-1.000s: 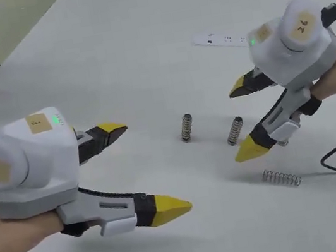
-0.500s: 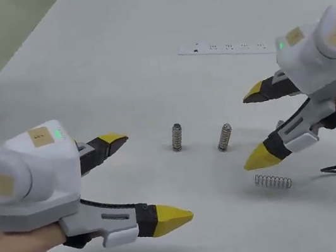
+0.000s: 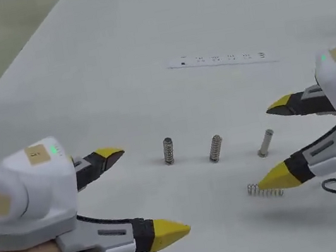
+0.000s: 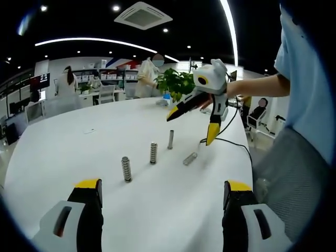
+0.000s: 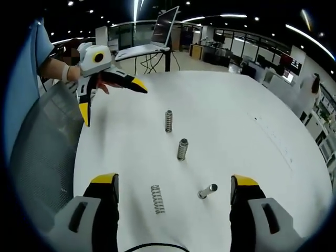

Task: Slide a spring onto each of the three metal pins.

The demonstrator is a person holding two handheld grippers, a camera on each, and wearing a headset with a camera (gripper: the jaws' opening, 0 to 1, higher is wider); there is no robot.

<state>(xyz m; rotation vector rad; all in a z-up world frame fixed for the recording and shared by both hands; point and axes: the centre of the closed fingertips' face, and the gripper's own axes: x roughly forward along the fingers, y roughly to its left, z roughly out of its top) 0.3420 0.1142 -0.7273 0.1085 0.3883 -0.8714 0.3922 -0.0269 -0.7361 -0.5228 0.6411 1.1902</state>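
Two pins wear springs, one stands bare.
We read "69" on the left gripper; it and the right gripper hover with jaws spread, empty. The left pin and middle pin carry springs; the third pin is bare, the loose spring lying near it.

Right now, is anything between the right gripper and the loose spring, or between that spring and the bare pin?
Nothing visible does. The loose spring lies flat on the table just ahead of the open right gripper, and only bare surface separates it from the bare pin beside it.
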